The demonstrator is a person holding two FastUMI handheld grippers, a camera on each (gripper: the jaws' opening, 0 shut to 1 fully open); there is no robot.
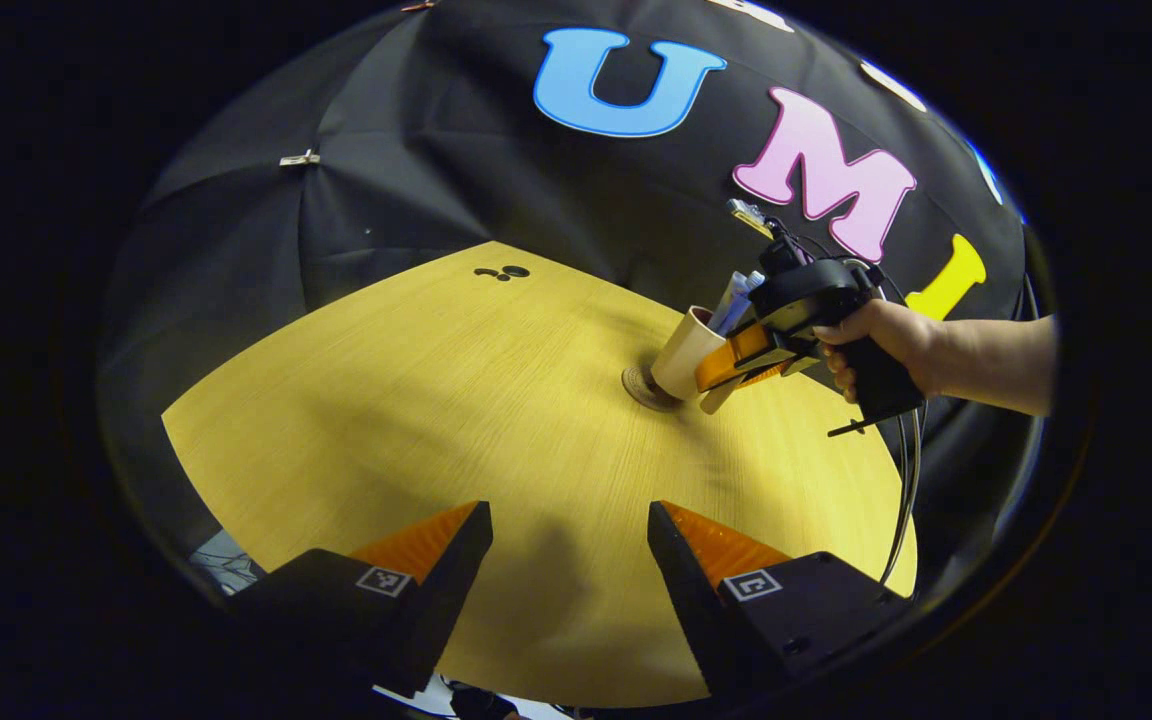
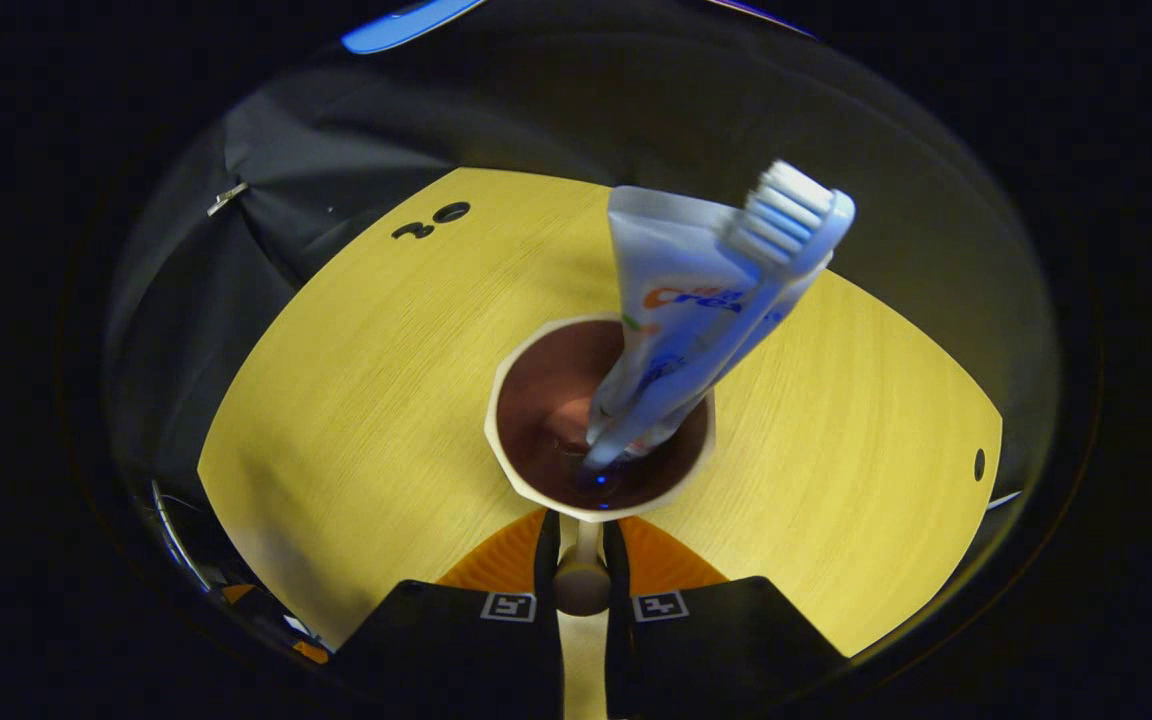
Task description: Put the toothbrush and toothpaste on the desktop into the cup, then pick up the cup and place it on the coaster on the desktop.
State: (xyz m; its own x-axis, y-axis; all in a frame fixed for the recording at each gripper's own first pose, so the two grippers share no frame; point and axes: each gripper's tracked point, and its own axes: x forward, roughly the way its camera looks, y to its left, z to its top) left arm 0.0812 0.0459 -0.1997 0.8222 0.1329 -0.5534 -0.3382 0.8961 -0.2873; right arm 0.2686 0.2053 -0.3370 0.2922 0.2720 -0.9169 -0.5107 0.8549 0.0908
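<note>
right fingers (image 2: 581,560) clamped on cream cup (image 2: 599,420) handle, tilted over round brown coaster (image 1: 644,386); left fingers (image 1: 568,560) apart. risk: white toothbrush (image 2: 786,225), toothpaste tube (image 2: 676,300) spilling.

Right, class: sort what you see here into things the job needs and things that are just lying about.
Job:
- cup, held by its handle in the right hand-held gripper
- toothbrush
- toothpaste
- coaster

Lying about:
- clip on the booth cloth
- dark holes in the desktop
</note>
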